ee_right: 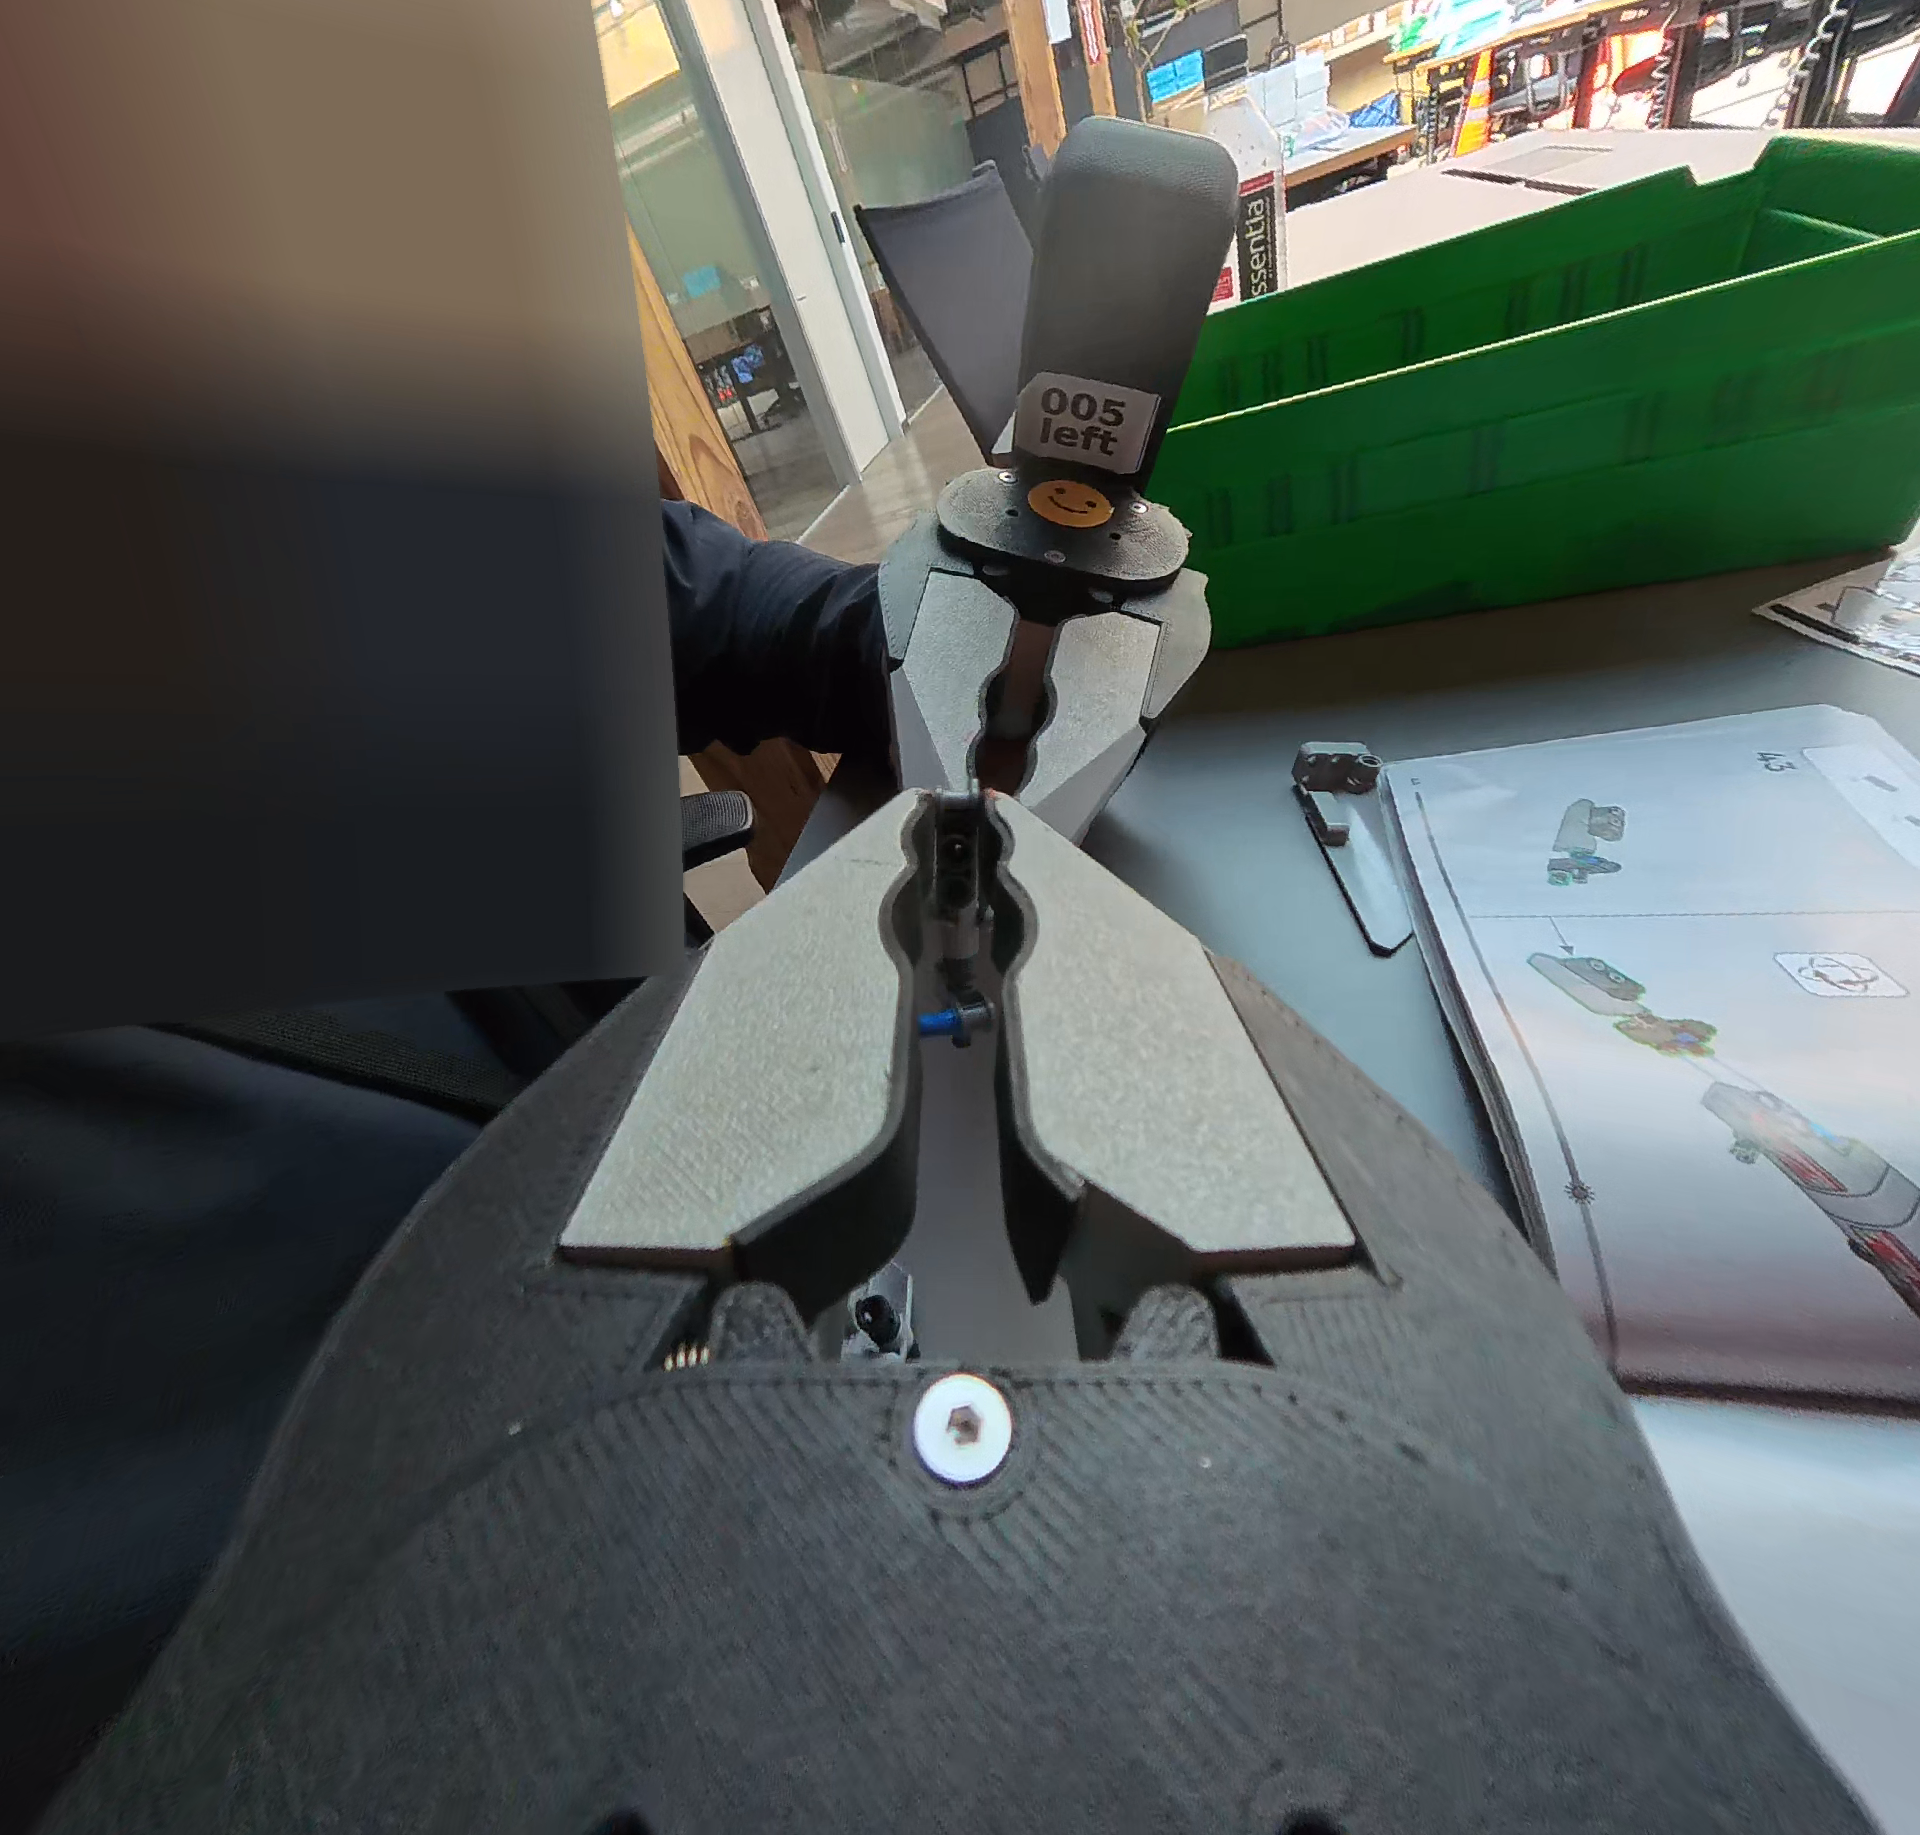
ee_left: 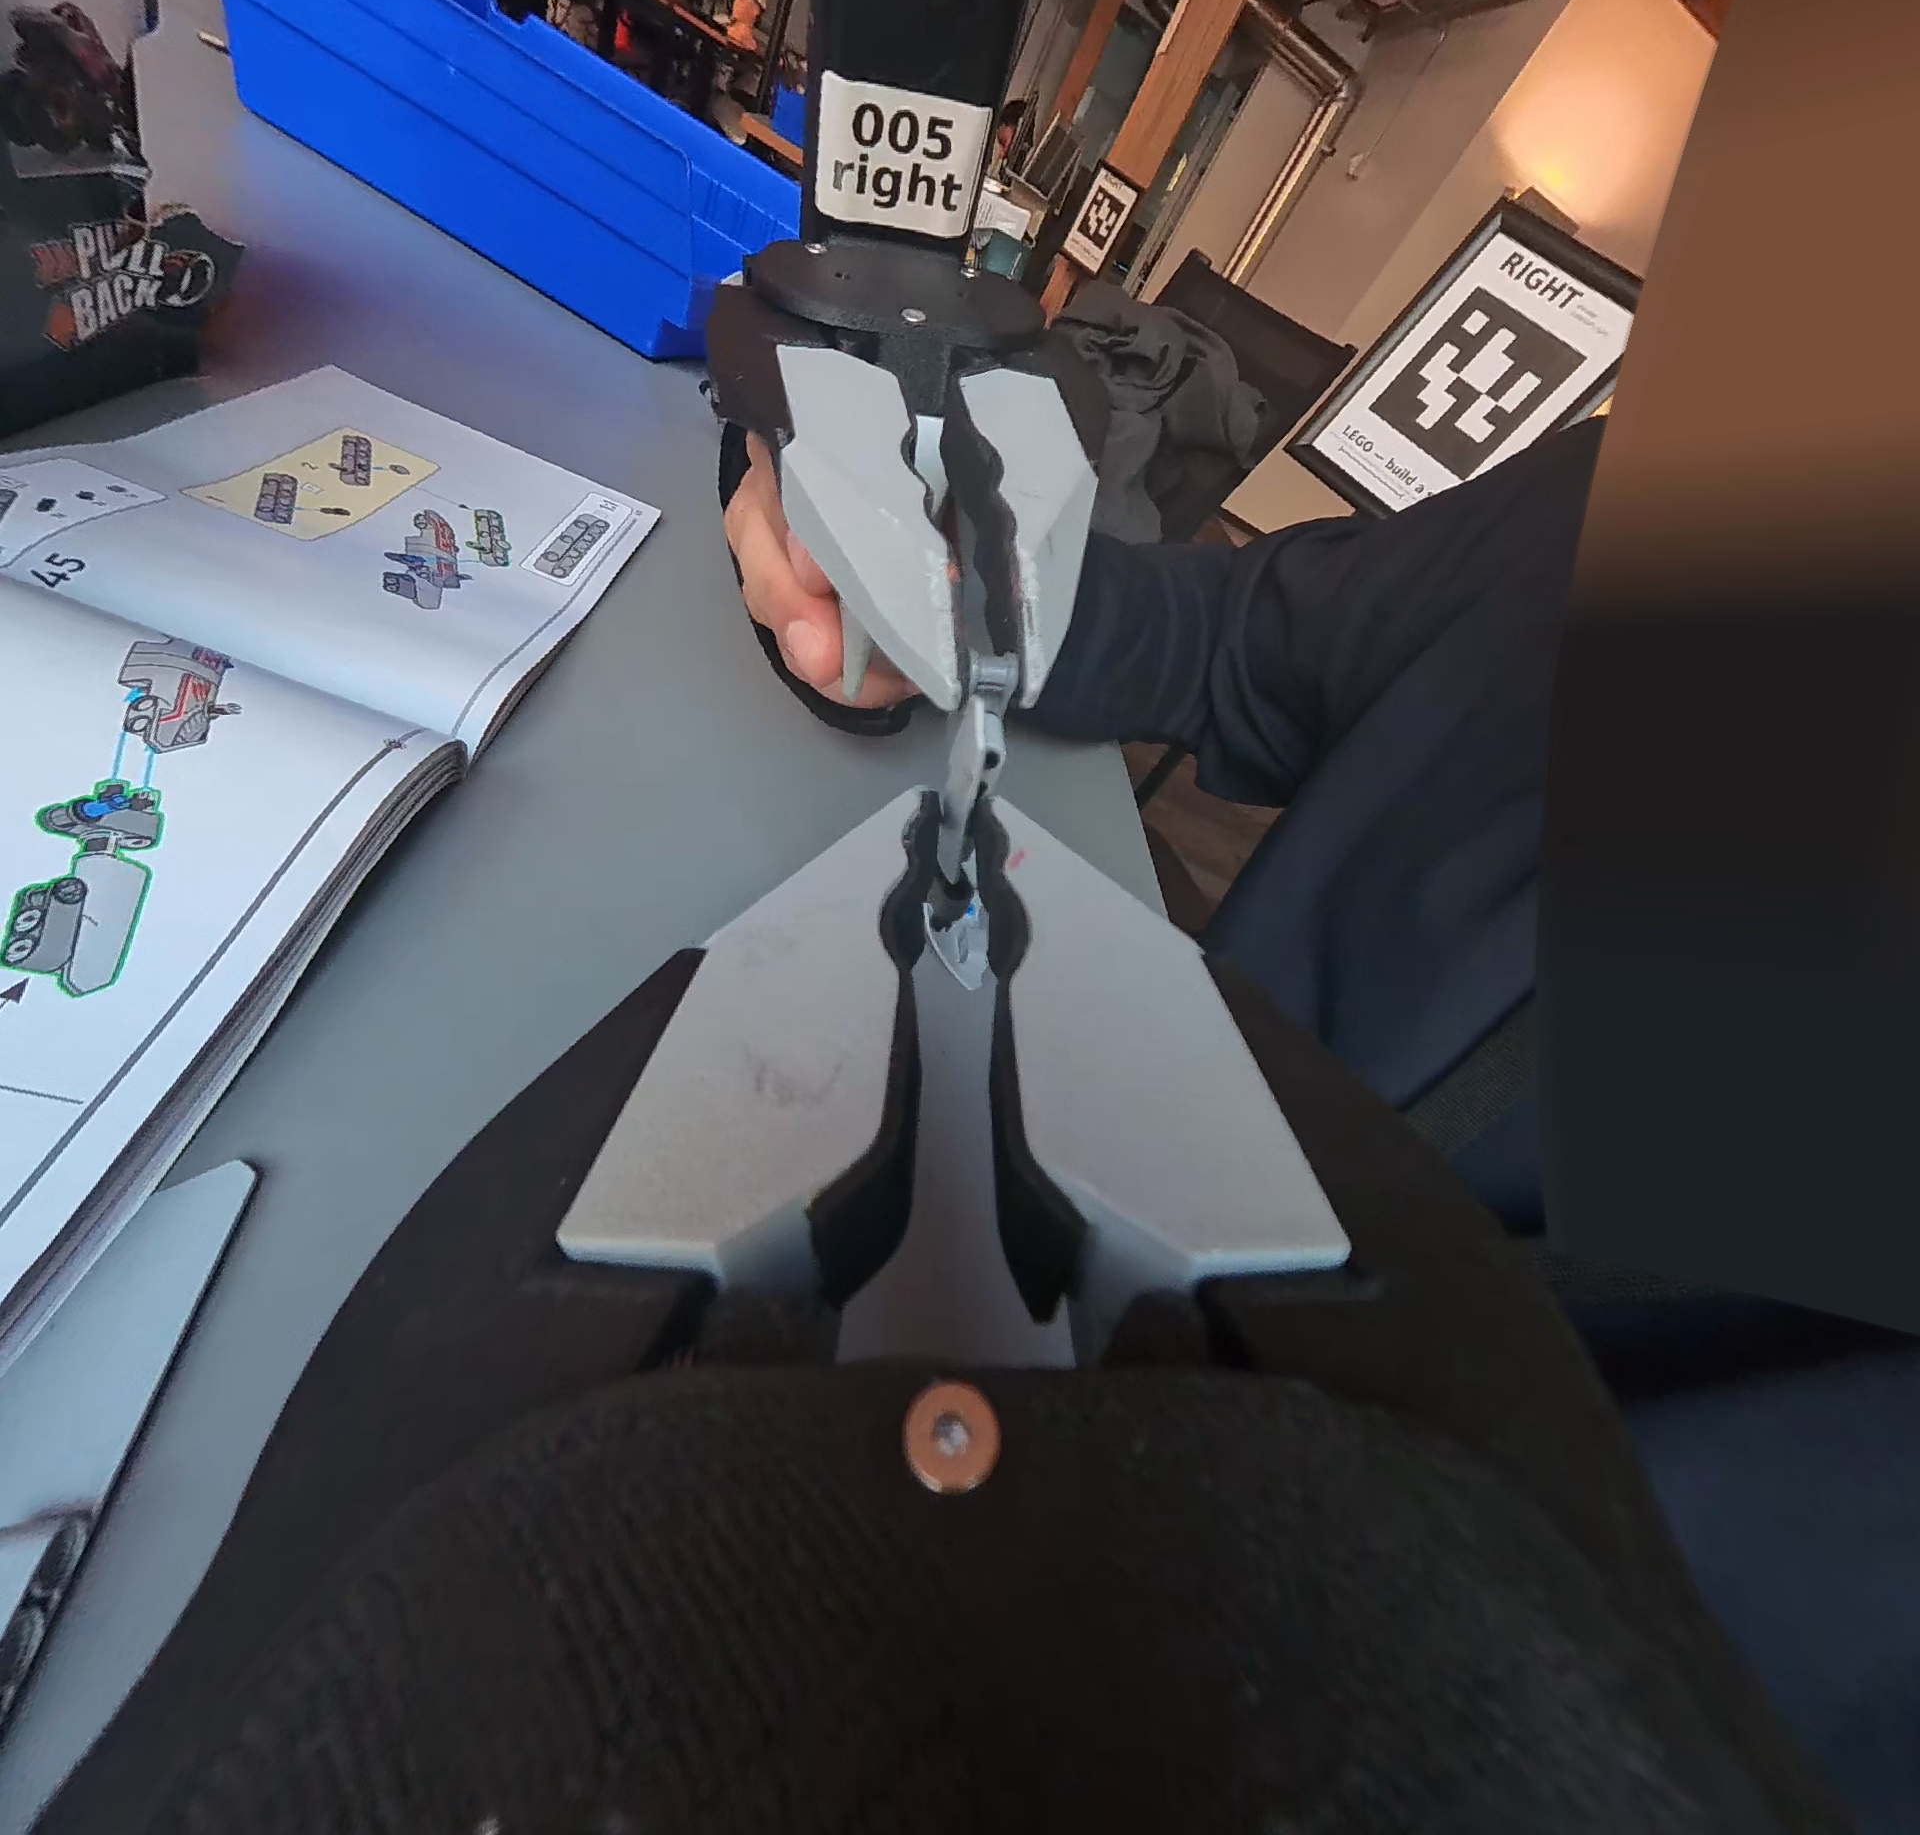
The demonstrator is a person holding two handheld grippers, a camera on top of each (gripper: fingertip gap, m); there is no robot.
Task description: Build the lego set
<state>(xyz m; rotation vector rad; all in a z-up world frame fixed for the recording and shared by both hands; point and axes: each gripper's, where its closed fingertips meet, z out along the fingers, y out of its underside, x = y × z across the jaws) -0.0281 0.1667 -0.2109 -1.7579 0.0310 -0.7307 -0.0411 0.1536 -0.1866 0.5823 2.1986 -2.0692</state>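
Above the grey table [ee_left: 582, 850], the left tongs [ee_left: 951, 829] and right tongs [ee_left: 971, 684] face each other tip to tip, both clamped narrow on one slim grey lego assembly [ee_left: 977, 757] bridging them. An open paper instruction booklet [ee_left: 260, 705] lies beside a blue plastic bin [ee_left: 468, 123].

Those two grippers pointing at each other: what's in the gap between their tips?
A slim grey lego piece bridges it, pinched by the left gripper and right gripper; the left wrist view shows this best.
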